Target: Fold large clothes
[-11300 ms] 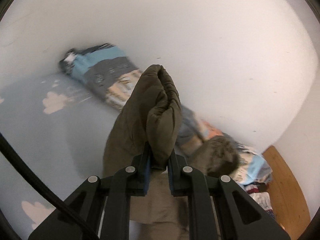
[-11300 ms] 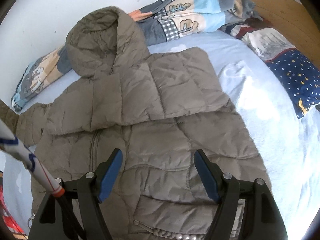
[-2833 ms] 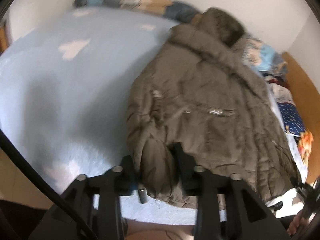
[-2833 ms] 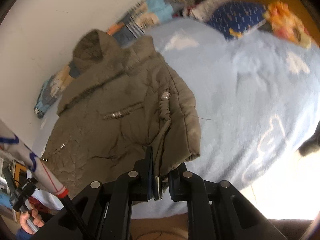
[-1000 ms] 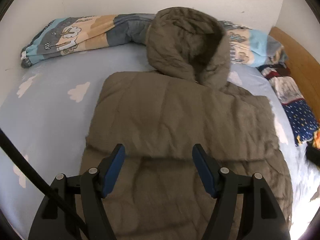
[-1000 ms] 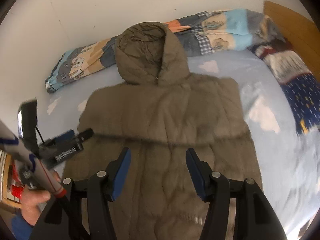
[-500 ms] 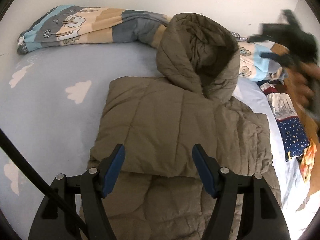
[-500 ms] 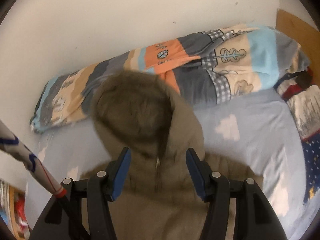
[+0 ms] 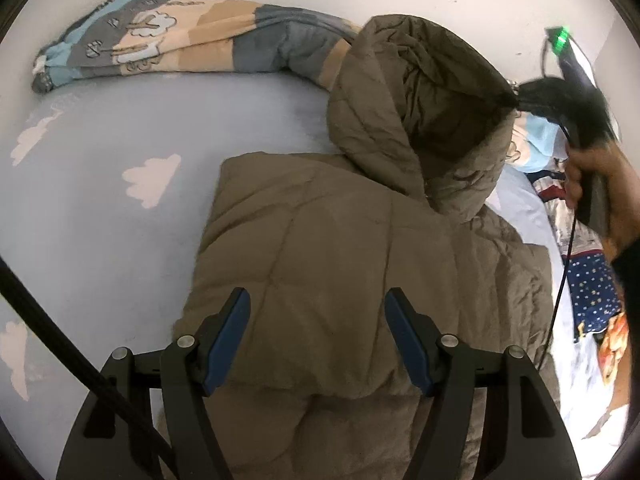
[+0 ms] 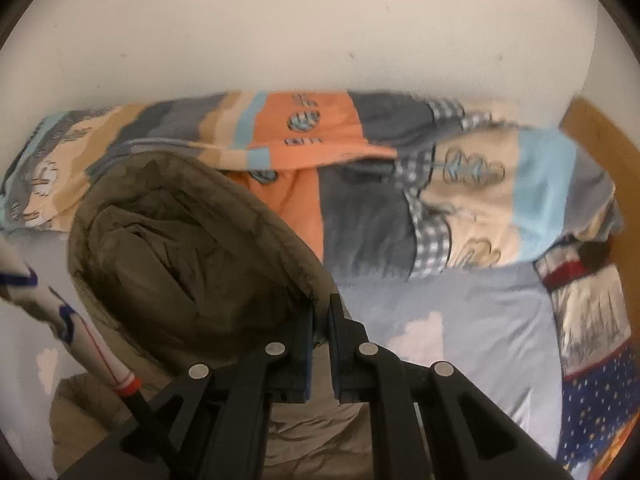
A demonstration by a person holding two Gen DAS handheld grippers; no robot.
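Note:
An olive padded jacket (image 9: 340, 272) lies on the blue bed sheet (image 9: 100, 184), its body folded into a block. Its hood (image 9: 416, 120) stands up at the far end. My left gripper (image 9: 318, 340) is open and empty, hovering over the near part of the jacket. My right gripper (image 10: 320, 312) is shut on the rim of the hood (image 10: 192, 248) and holds it lifted. In the left wrist view the right gripper (image 9: 516, 100) grips the hood's right edge.
A rolled patterned quilt (image 10: 400, 184) lies along the white wall (image 10: 320, 32). Star-print bedding (image 9: 592, 288) and a wooden headboard (image 10: 600, 136) are at the right. The sheet has white cloud prints (image 9: 150, 178).
My right gripper has moved from over the jacket's body up to the hood and shut on its rim. My left gripper has stayed open over the jacket, edging closer.

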